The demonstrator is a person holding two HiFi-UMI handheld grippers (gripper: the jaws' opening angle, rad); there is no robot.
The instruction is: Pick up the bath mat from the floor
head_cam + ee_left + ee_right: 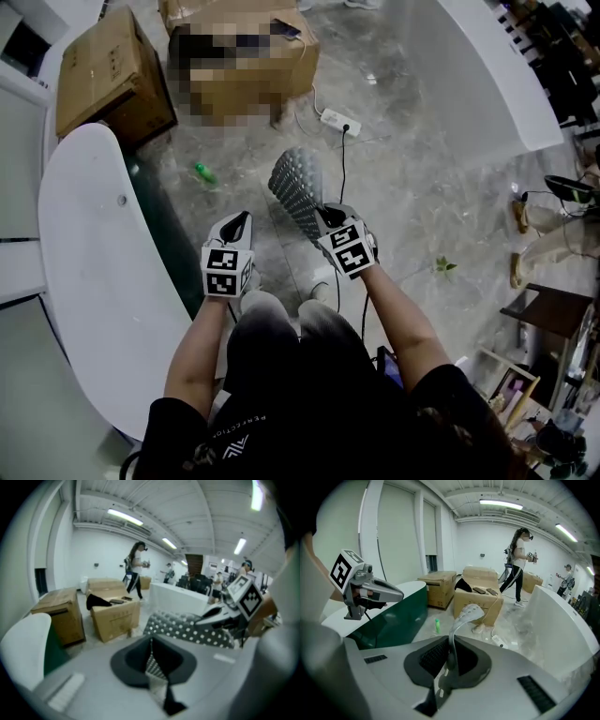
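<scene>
Bath mat (pixel 298 183) is clamped at its near end by the right gripper (pixel 328 219), raised above the floor (pixel 422 178), long axis pointed far-left; left gripper (pixel 240 221) is seen pinched together, apart, left.

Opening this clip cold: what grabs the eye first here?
A grey studded bath mat is held up in front of the person, one edge pinched in the right gripper, another between the jaws of the left gripper. Beyond it on the marble floor stand cardboard boxes, with a green bottle and a white power strip nearby.
</scene>
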